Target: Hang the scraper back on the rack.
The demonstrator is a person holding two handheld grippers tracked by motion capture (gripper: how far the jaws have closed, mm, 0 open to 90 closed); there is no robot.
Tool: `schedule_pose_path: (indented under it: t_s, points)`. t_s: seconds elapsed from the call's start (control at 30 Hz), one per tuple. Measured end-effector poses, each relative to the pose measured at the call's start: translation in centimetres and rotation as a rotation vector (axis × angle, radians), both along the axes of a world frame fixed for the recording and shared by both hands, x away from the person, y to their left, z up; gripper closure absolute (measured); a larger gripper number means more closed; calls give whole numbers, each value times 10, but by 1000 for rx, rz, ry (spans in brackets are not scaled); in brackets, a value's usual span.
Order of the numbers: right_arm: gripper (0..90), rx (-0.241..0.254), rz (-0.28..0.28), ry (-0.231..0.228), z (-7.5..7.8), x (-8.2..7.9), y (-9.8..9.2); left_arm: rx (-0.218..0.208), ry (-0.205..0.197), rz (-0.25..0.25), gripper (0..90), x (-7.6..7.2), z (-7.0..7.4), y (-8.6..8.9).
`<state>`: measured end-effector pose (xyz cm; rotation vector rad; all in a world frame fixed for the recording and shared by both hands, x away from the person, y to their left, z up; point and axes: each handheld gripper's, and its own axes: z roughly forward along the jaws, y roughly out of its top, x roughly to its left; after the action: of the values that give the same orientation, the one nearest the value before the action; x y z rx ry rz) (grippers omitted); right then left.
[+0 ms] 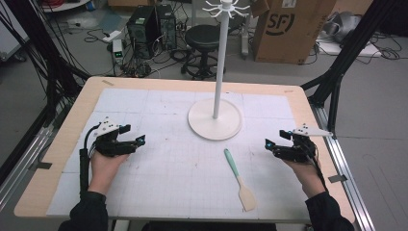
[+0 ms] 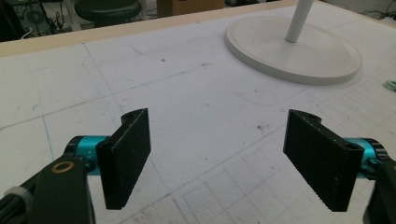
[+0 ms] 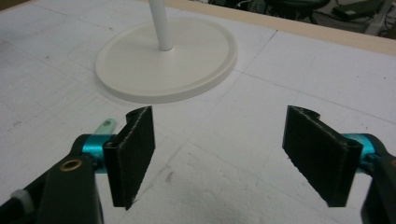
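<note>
Well, the tabletop (image 1: 72, 144) carries a white stand (image 1: 215, 124) at centre; the spatula (image 1: 239, 179) (green handle, cream blade) lies flat just before it, between left gripper (image 1: 141, 140) and right gripper (image 1: 267, 144), both fingers wide open, empty.

The high view looks forward and down from above the person's side of the table (image 1: 62, 139), taking in the whole top and the cluttered floor beyond. The left gripper view sits low and close behind its own jaws, which rise from the bottom edge, and faces across the white mat toward the stand (image 2: 299, 51), whose round base lies beyond and right of the jaws. The right gripper view rides just as low, looking between its jaws at the same stand (image 3: 163, 60), beyond and left of them. All three views share that base; a spatula (image 1: 239, 178) handle tip peeks beside the left-hand jaw (image 3: 106, 125).
</note>
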<state>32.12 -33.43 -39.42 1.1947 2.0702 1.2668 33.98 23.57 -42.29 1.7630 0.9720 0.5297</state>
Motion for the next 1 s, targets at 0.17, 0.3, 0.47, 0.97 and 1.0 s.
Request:
schedule_pose_path:
  t_s: [0.17,0.3,0.47,0.97,1.0]
  points:
    - [196,0,-26,33,-1,-9,18,-1,-3,-5,238,0,0,0]
    - [198,-24,-23,57,-4,-16,29,3,-1,-8,238,0,0,0]
    - [230,-61,10,124,-13,-30,51,1,-2,-7,238,0,0,0]
    - [312,-214,91,227,-36,-59,96,5,-2,-11,238,0,0,-1]
    - [313,-223,95,234,-38,-60,98,9,0,-13,238,0,0,-1]
